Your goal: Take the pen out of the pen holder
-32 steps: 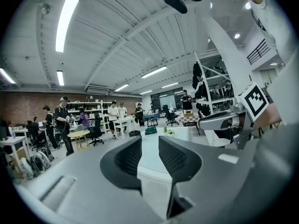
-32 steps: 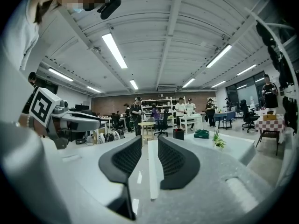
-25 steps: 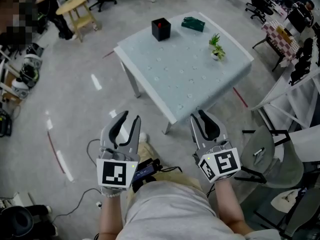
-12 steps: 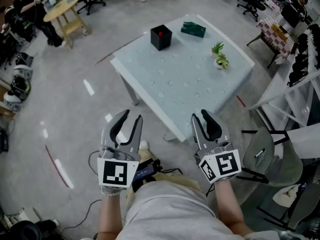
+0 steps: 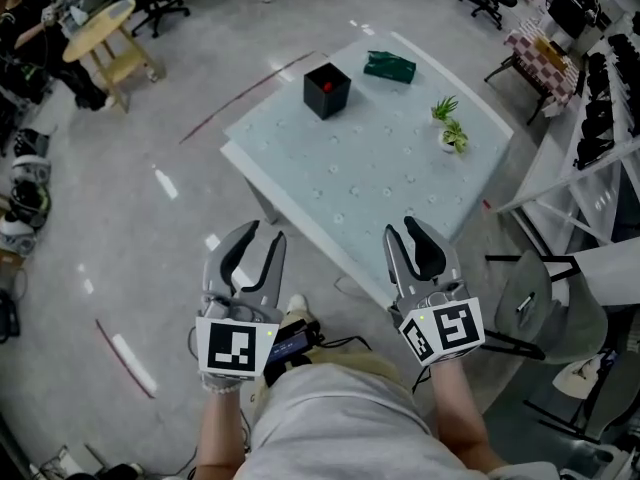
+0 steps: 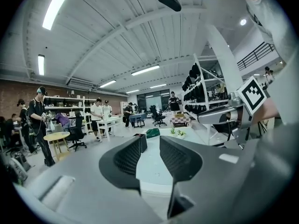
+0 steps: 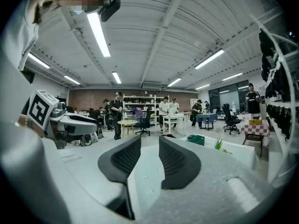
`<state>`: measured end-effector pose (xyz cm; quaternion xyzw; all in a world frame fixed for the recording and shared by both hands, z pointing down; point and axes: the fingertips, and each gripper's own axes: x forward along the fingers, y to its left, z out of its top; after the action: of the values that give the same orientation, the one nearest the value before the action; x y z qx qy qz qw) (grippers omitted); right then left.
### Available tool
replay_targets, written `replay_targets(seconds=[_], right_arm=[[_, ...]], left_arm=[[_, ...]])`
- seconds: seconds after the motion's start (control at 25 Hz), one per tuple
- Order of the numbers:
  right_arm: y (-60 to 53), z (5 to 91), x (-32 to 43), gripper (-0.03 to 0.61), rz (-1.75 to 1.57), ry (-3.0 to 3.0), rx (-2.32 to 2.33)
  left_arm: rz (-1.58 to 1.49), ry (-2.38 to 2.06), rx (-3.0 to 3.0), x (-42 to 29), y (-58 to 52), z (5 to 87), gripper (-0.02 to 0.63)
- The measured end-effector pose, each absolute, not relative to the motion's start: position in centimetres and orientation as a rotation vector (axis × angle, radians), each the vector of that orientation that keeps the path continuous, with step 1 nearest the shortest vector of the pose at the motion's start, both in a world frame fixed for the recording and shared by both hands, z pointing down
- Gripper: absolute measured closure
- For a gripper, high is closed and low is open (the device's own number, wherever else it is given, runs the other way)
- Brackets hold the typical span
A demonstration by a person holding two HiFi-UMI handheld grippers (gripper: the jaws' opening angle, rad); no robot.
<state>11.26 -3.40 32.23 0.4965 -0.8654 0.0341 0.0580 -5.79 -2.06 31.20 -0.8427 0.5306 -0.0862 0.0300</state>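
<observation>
A black square pen holder [image 5: 327, 90] stands near the far left corner of the pale table [image 5: 370, 168], with something red showing in its top. In the left gripper view the pen holder [image 6: 142, 142] peeks out past the left jaw, far off. Both grippers are held low in front of the person, short of the table. My left gripper [image 5: 257, 236] is over the floor, its jaws opening with nothing between them. My right gripper [image 5: 404, 231] reaches the table's near edge and stands open and empty. The left gripper [image 6: 150, 149] and right gripper [image 7: 149, 149] both point across the tabletop.
A green packet [image 5: 389, 66] lies at the table's far edge and a small potted plant [image 5: 452, 133] at its right side. A chair [image 5: 535, 303] and shelving stand to the right. A round wooden table [image 5: 98, 30] and several people are at the far left.
The person has walked toward the table: its near corner now lies just ahead of the grippers. Both grippers kept their place in front of the body, and their jaws look slightly wider.
</observation>
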Motion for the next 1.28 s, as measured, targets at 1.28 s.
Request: replay_targets(seconds=[1.28], right_arm=[[-15.6, 32.8, 5.8, 0.462, 0.082, -2.553, 1.579]], left_arm=[[-0.277, 1.544, -2.687, -11.9, -13.5, 32.4, 0.482]])
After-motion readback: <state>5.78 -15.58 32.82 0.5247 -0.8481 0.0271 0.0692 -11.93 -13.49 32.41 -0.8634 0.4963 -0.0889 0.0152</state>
